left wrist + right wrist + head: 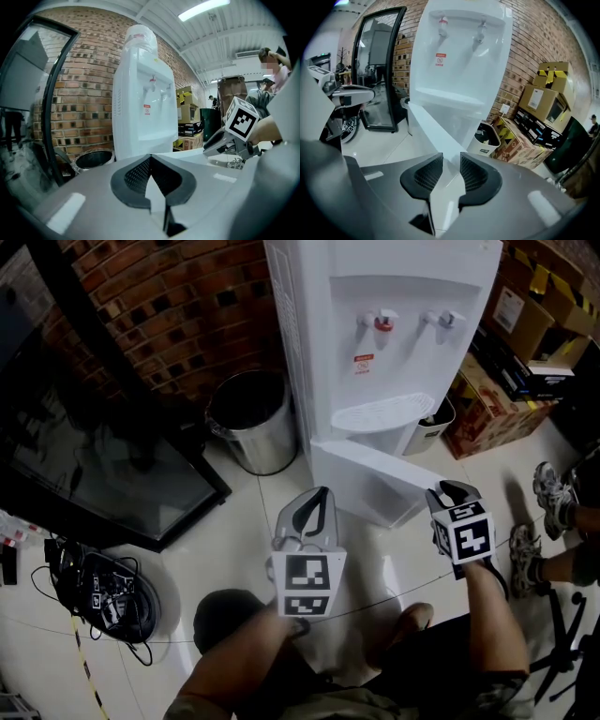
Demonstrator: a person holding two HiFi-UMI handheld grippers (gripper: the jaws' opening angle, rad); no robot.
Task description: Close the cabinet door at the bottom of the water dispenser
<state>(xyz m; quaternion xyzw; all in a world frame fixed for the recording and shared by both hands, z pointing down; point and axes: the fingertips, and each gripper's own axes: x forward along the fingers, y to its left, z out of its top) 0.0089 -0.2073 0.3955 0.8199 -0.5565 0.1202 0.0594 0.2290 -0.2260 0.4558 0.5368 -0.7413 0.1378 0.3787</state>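
The white water dispenser stands against the brick wall. Its bottom cabinet door hangs open, swung out over the floor towards me. My right gripper is at the door's outer edge. In the right gripper view the door panel runs down between the pads of the right gripper, which is shut on it. My left gripper hovers in front of the door's left part, shut with nothing in it. In the left gripper view the tips of the left gripper meet, with the dispenser ahead.
A steel trash bin stands left of the dispenser. A dark glass panel leans further left, with a coil of cables on the floor. Cardboard boxes and a small white bin sit right. A person's shoes are at far right.
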